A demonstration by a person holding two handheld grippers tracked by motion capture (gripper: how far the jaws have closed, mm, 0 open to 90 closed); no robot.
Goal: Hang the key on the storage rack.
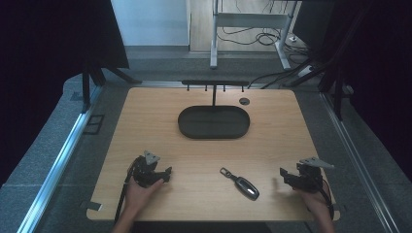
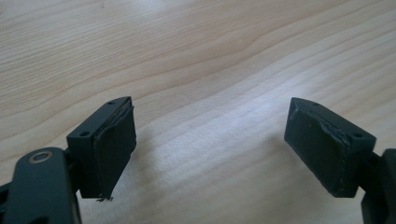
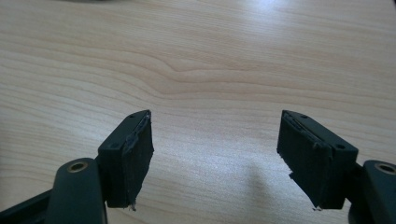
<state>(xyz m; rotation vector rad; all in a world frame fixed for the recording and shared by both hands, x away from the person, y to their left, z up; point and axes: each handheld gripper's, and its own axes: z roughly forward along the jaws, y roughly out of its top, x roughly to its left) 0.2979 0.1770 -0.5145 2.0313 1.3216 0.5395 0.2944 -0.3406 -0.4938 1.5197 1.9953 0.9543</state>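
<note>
High view: the left gripper [image 1: 167, 171], at 7 o'clock on the wooden table [image 1: 160, 121], and the right gripper [image 1: 283, 173], at 5 o'clock, both rest near the front edge. Each has its jaws spread wide and released, with bare wood between the pads and nothing grasped, as the left gripper view and right gripper view confirm. A car key [image 1: 241, 184] lies between them at 6 o'clock, nearer the right gripper. A dark oval tray [image 1: 187, 126] sits toward 12 o'clock. Grey floor surrounds the table.
</note>
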